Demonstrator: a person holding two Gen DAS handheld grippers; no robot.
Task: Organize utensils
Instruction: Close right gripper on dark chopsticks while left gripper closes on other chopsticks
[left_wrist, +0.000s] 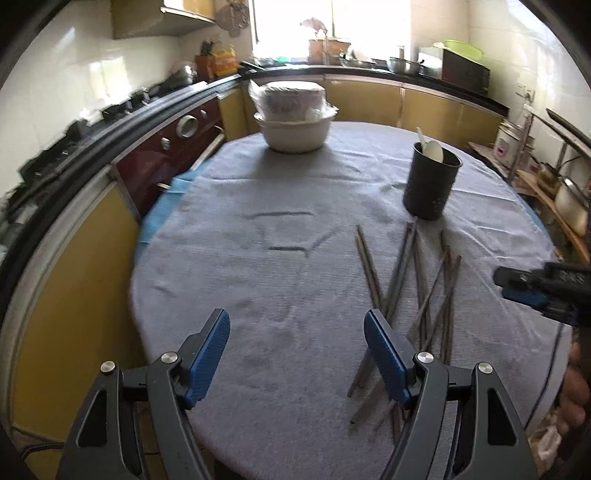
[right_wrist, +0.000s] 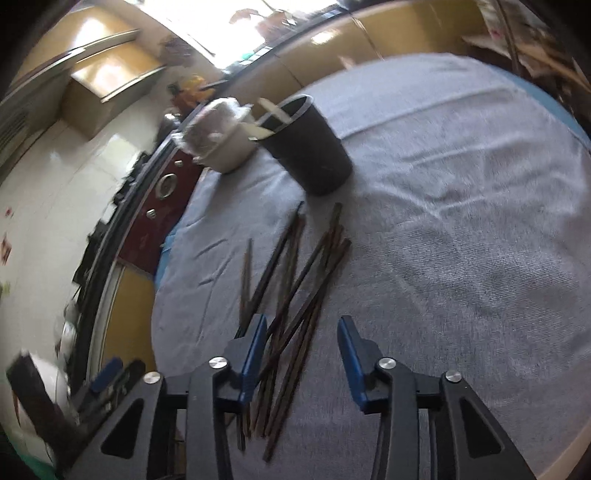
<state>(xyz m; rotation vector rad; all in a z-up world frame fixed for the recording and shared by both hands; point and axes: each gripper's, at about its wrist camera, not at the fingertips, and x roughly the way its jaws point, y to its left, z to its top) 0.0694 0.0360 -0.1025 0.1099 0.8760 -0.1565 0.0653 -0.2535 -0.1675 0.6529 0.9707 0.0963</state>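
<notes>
Several dark chopsticks (left_wrist: 417, 291) lie scattered on the grey-clothed round table (left_wrist: 258, 258), right of centre. A black utensil cup (left_wrist: 430, 181) with a white spoon (left_wrist: 432, 149) in it stands behind them. My left gripper (left_wrist: 297, 325) is open and empty over the near table, its right finger just left of the chopsticks. My right gripper (right_wrist: 303, 328) is open, above the near ends of the chopsticks (right_wrist: 295, 288), holding nothing. The cup (right_wrist: 308, 146) also shows in the right wrist view. The right gripper shows at the right edge of the left wrist view (left_wrist: 532, 291).
A white bowl stack wrapped in plastic (left_wrist: 293, 118) sits at the table's far side. Kitchen counters with a stove (left_wrist: 110, 110) run along the left and back. Shelves with pots (left_wrist: 554, 177) stand at the right.
</notes>
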